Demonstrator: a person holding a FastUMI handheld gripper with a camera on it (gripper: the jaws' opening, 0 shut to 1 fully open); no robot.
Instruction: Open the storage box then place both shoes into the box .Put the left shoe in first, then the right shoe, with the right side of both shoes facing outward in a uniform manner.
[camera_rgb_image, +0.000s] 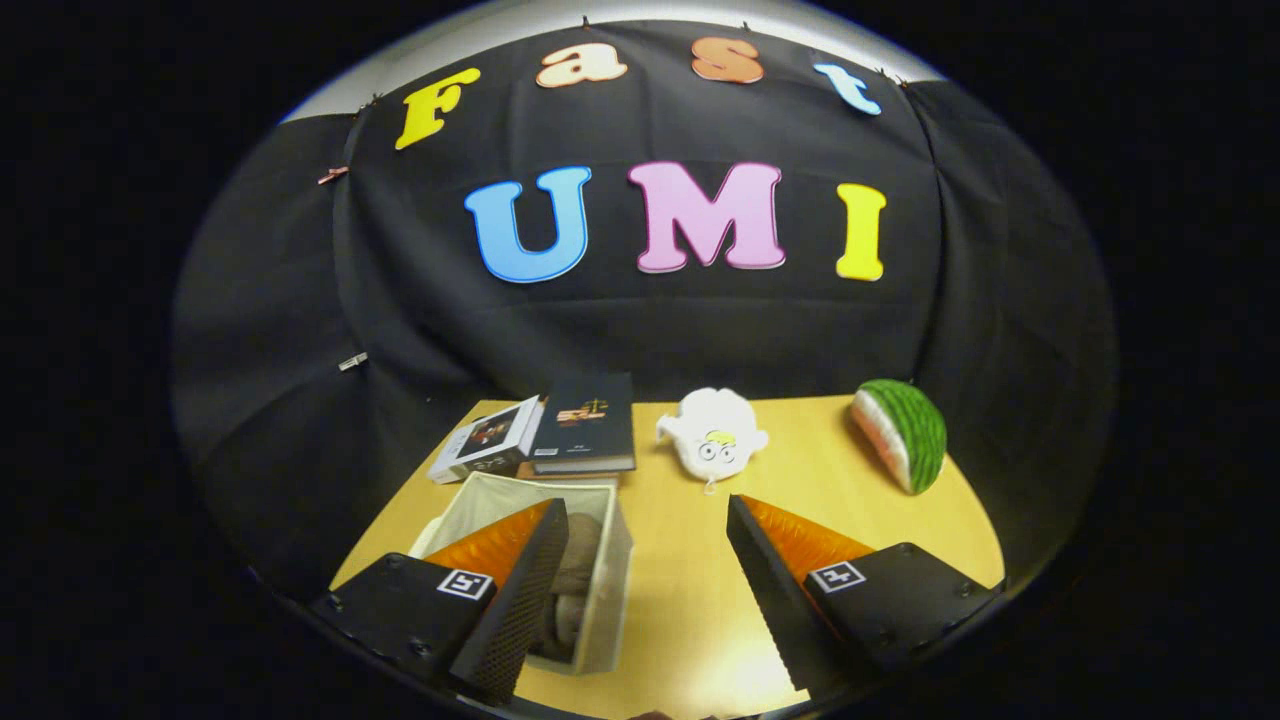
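Note:
A white fabric storage box (612, 560) stands open on the yellow table (680, 600), partly behind my left finger (520, 590). Inside it I see brownish-grey shoes (575, 580); how they lie is mostly hidden by the finger. My gripper (645, 555) hovers above the table with its fingers wide apart and nothing between them. The right finger (775, 580) is over bare tabletop to the right of the box.
Beyond the box lie two books (545, 432) side by side at the table's far left. A white plush toy (713, 437) sits at the far middle, and a watermelon-slice toy (900, 433) at the far right. Black cloth walls surround the table.

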